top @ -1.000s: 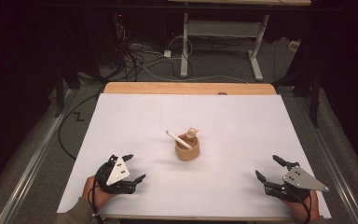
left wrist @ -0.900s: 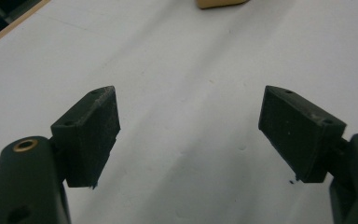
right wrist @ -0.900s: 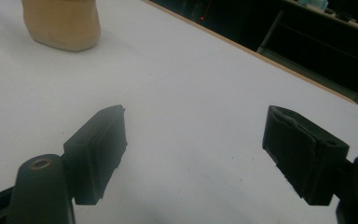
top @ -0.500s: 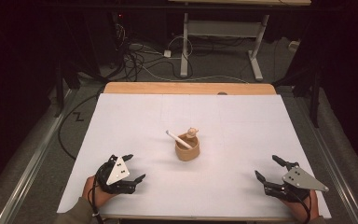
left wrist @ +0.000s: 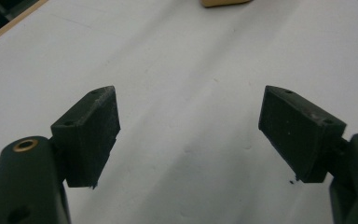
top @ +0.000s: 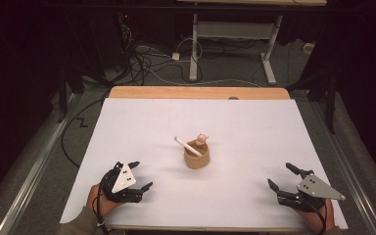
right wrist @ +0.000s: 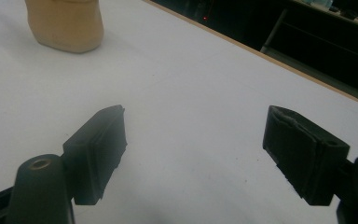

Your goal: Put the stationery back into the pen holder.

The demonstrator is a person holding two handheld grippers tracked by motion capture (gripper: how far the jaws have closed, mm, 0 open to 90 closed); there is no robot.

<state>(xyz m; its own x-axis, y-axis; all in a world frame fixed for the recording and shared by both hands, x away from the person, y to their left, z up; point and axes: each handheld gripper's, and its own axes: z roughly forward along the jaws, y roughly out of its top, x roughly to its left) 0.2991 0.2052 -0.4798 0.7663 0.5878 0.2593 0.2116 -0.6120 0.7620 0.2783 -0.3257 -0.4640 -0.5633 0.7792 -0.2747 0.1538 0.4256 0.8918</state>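
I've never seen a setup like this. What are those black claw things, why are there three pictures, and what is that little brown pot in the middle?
No robot here: a person sits at the table and holds a hand tool with two black jaws in each hand. The view from above shows the left gripper and the right gripper resting near the front edge of the white table. The other two pictures come from small cameras riding on each tool, looking out between its jaws. Both pairs of jaws stand wide apart and hold nothing.

In the middle stands a small tan cup. A white stick leans out of it, beside a small tan figure; what that figure is, I cannot tell. Both grippers are well away from the cup.
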